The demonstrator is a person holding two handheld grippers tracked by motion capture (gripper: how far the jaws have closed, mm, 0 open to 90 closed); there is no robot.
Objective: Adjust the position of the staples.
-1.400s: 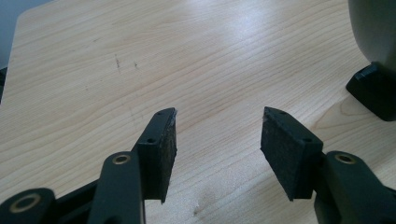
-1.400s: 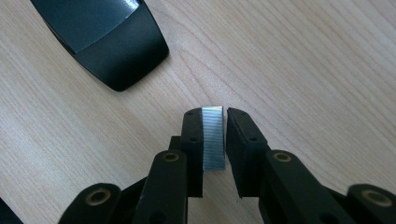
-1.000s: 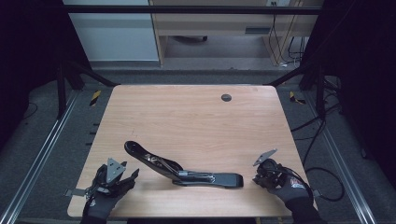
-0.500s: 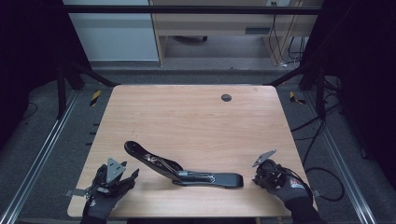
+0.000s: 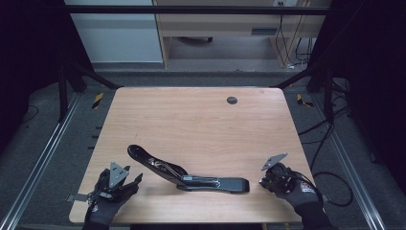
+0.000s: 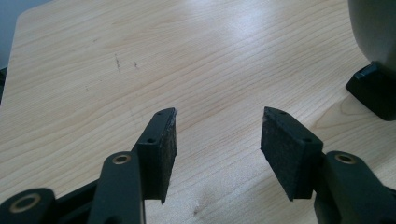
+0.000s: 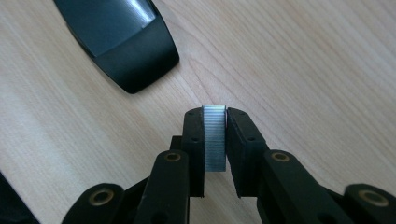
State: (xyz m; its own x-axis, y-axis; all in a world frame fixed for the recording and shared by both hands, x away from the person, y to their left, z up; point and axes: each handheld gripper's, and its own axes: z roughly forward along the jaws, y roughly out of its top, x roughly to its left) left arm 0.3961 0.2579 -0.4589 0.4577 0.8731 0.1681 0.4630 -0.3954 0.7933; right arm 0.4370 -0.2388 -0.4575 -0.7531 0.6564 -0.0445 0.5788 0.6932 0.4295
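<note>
Right gripper (image 7: pixel 215 122): clamps a strip of staples (image 7: pixel 215 140).
Left gripper (image 6: pixel 217 140): jaws wide, empty.
Stapler (image 5: pixel 186 172): lies open between both grippers.

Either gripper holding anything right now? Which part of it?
The right gripper is shut on a staple strip, clamped across its two long sides with one end showing at the tips. The left gripper is open, empty.

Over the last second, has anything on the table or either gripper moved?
Nothing visibly changed. The open stapler lies flat near the front edge of the table, the left gripper sits open beside it, and the right gripper is shut on a strip of staples.
</note>
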